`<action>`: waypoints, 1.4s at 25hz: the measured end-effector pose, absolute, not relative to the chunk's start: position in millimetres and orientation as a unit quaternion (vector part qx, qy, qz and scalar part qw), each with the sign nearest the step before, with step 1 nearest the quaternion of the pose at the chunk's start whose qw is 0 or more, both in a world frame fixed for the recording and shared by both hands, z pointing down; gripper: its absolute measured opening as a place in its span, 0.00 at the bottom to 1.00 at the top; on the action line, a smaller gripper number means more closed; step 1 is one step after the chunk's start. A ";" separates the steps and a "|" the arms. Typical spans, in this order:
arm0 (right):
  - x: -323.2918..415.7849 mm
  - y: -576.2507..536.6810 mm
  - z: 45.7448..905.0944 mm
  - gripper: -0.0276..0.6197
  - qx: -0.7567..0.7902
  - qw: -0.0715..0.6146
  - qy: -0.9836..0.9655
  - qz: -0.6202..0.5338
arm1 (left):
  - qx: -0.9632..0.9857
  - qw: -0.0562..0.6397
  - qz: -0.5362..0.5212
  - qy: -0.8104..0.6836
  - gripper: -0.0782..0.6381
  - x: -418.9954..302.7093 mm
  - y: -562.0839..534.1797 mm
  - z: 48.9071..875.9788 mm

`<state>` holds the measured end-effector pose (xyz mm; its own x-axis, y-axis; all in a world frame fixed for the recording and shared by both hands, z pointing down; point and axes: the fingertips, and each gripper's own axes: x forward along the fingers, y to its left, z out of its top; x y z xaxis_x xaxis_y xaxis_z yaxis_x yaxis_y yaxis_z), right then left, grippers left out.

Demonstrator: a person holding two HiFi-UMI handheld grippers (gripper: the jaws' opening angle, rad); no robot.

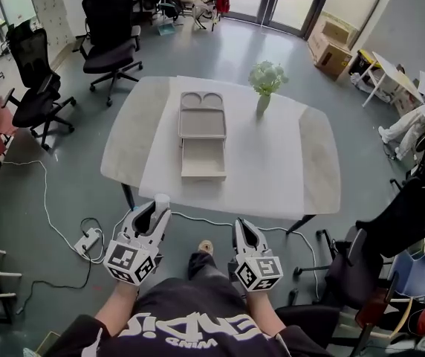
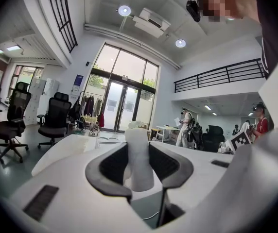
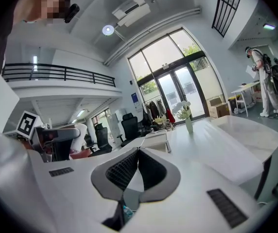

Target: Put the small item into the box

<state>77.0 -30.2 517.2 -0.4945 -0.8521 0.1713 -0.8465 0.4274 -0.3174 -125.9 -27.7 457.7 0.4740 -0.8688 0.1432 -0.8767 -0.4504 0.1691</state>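
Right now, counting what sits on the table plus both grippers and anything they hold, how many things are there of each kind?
box: 1
vase with flowers: 1
small item: 1, held in the left gripper
grippers: 2, counting the right gripper, which is shut and empty
Total: 5

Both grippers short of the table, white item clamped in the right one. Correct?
No. The white item sits clamped in the left gripper, not the right, as the left gripper view shows. The right gripper is shut on nothing. Both are short of the table, as stated.
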 end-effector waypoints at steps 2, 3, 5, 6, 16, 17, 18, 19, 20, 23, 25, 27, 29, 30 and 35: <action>82.7 -52.4 514.6 0.08 -0.500 0.008 0.847 -0.183 | 0.849 0.110 0.018 -0.516 0.31 -120.1 -47.5 455.2; 85.2 -62.6 513.8 0.08 -0.498 0.008 0.848 -0.183 | 0.848 0.110 0.018 -0.518 0.31 -117.2 -56.6 454.2; 91.0 -80.8 514.0 0.08 -0.493 0.007 0.851 -0.183 | 0.845 0.109 0.018 -0.524 0.31 -111.1 -73.4 453.1; 94.1 -89.2 514.8 0.08 -0.490 0.006 0.852 -0.184 | 0.843 0.108 0.017 -0.527 0.31 -108.0 -81.1 452.9; 109.5 -154.4 512.5 0.08 -0.467 0.002 0.864 -0.186 | 0.823 0.101 0.007 -0.560 0.31 -97.2 -139.0 442.7; 109.6 -157.8 512.2 0.08 -0.466 0.003 0.865 -0.188 | 0.822 0.100 0.007 -0.560 0.31 -97.5 -141.6 441.7; 108.7 -161.4 511.7 0.08 -0.465 0.004 0.865 -0.188 | 0.822 0.099 0.008 -0.561 0.31 -98.2 -144.5 440.3; 106.8 -164.9 510.9 0.08 -0.464 0.005 0.865 -0.189 | 0.822 0.099 0.008 -0.561 0.31 -99.6 -147.8 438.5; 104.2 -167.8 510.2 0.08 -0.464 0.005 0.865 -0.190 | 0.822 0.098 0.007 -0.561 0.31 -101.4 -150.8 436.9; 98.2 -172.2 511.2 0.08 -0.461 0.002 0.866 -0.195 | 0.821 0.100 0.005 -0.562 0.31 -104.8 -156.7 435.6; 96.8 -174.7 512.5 0.08 -0.460 0.001 0.866 -0.195 | 0.820 0.102 0.004 -0.563 0.31 -105.6 -161.5 437.0; 96.2 -178.8 511.5 0.08 -0.464 0.002 0.864 -0.195 | 0.821 0.104 0.007 -0.561 0.31 -107.6 -169.5 437.9; 96.2 -183.1 508.1 0.08 -0.470 0.004 0.861 -0.194 | 0.824 0.105 0.008 -0.556 0.31 -109.7 -178.6 436.6; 95.9 -185.0 506.2 0.08 -0.473 0.005 0.860 -0.192 | 0.826 0.105 0.009 -0.553 0.31 -110.6 -183.0 435.4; 95.0 -192.3 498.8 0.08 -0.482 0.012 0.856 -0.184 | 0.837 0.097 0.013 -0.539 0.31 -110.0 -207.9 431.1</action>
<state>95.0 -192.3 498.8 -0.5345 -0.8304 0.1575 -0.8218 0.4671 -0.3262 -110.0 -207.9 431.1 0.4189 -0.8992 0.1263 -0.9043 -0.4006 0.1474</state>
